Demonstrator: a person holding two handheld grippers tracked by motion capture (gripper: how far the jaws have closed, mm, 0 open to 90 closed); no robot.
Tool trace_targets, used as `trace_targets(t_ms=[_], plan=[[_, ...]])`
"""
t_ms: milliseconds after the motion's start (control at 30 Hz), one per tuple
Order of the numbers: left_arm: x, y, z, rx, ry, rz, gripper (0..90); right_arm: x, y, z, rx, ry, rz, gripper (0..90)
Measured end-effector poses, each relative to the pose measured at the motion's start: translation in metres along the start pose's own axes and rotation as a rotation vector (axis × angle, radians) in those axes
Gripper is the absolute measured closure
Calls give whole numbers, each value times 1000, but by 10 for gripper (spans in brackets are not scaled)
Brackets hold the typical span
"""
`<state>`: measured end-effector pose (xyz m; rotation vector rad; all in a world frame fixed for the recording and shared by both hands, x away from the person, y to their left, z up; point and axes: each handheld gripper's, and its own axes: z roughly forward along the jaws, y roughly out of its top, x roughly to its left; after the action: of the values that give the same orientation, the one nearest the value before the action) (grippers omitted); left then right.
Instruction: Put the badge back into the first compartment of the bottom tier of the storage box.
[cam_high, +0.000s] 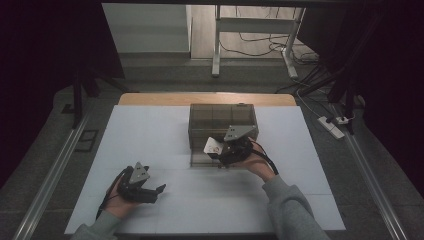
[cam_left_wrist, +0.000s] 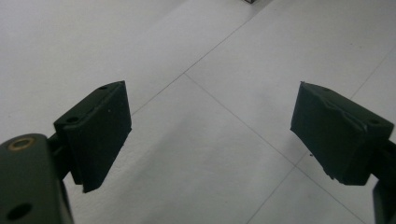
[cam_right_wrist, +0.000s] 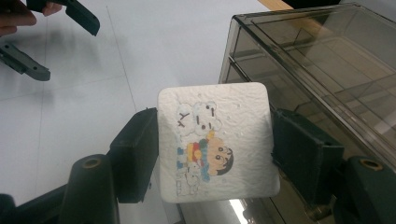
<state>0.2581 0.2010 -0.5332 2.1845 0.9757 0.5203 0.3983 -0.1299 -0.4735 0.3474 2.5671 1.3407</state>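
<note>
The right gripper (cam_right_wrist: 212, 154) has its fingers clamped on a white square tissue pack with a cartoon print (cam_right_wrist: 215, 147), just beside the smoky transparent plastic box (cam_right_wrist: 322, 60). The left gripper (cam_left_wrist: 210, 135) hovers over the white desk (cam_left_wrist: 224, 93), fingers wide apart with nothing between them.

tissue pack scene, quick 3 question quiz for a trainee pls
1. True or false: the right gripper is shut on the tissue pack.
2. What stands closest to the held pack? A) a metal bowl B) the tinted clear box C) a stack of plates
3. In a few words, how do the jaws of the left gripper stand, and what is between them?

Key
1. True: both pads press on the pack's sides.
2. B
3. Wide apart, with nothing between them; the white table lies below.
</note>
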Motion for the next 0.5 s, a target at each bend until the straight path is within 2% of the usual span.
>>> trace_targets(t_ms=[500], plan=[[0, 0, 0, 1, 1, 0, 124, 1, 3, 15, 4, 10, -6, 325]])
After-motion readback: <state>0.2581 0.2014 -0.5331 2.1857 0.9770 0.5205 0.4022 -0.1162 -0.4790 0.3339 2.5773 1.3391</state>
